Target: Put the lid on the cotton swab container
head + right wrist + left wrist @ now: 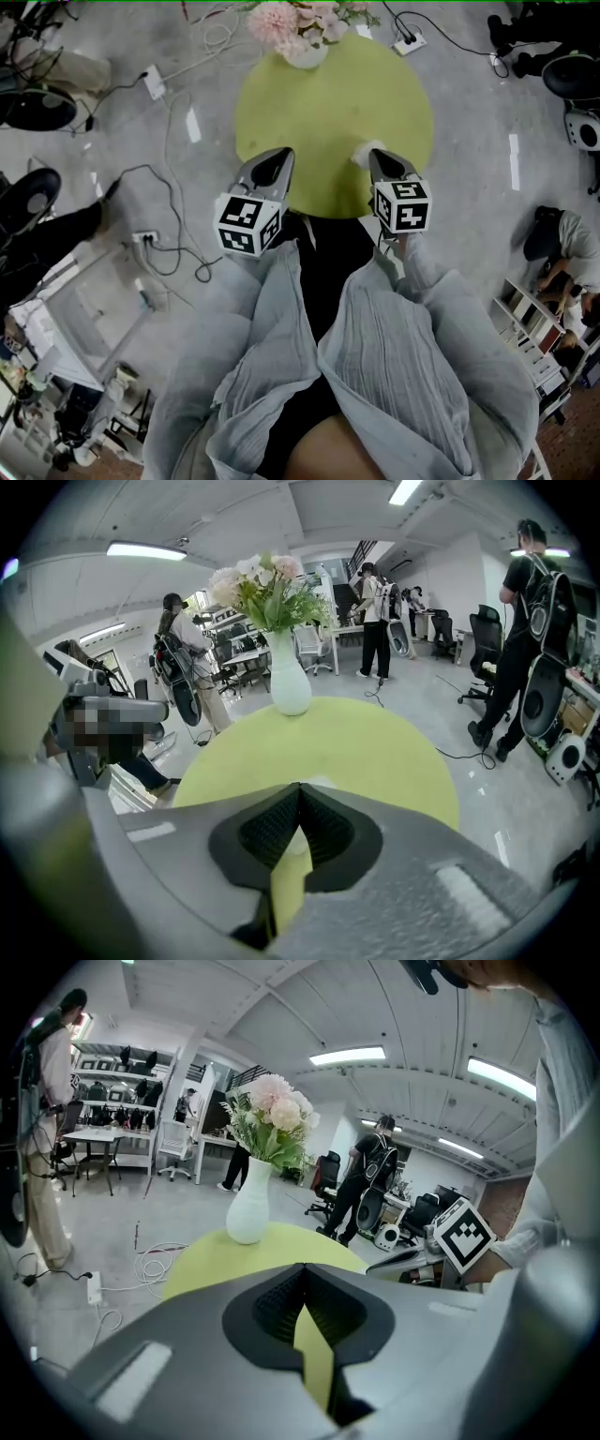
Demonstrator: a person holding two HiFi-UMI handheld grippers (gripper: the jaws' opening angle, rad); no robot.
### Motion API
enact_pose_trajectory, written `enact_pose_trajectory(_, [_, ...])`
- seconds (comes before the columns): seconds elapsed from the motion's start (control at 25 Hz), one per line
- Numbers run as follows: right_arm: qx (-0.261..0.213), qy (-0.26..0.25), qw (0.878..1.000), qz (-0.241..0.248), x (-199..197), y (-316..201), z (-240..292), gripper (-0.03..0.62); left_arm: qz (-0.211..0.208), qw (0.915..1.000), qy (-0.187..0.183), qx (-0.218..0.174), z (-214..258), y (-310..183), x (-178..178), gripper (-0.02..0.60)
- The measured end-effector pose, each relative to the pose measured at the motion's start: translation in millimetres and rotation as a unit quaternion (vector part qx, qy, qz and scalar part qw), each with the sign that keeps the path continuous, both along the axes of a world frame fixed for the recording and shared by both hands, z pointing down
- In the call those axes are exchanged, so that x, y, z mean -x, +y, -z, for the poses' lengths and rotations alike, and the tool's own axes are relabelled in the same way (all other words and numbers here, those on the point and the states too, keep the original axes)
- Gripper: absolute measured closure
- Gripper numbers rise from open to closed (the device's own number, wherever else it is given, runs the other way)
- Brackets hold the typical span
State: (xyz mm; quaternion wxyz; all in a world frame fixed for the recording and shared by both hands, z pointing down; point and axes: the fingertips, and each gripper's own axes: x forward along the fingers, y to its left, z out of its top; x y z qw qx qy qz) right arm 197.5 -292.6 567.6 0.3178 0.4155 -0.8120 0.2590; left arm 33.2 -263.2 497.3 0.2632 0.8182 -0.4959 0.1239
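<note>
**Approach stage, nothing gripped**

Head view: a small white piece (362, 157), perhaps the swab container, lay on the round yellow-green table (328, 103) just beside your right gripper (378, 155).
Left gripper view: the left gripper (302, 1269) had its jaws pressed together, empty.
Right gripper view: likewise; next you needed them parted.

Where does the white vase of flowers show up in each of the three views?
Head view: the white vase of flowers is at top centre, on the round green table's far edge.
Left gripper view: the vase is left of centre, above the jaws.
Right gripper view: the vase is just left of centre, upper half.
Shared landmark: the round green table.
</note>
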Motion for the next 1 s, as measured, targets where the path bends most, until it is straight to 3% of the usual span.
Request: enact_pose_trajectory(1.0, [0.050,0.035,0.998,-0.003,2.3,-2.0,-4.2,0.592,-0.018,0.9998,0.005,-0.005,1.4,-4.8,-0.8,0.565])
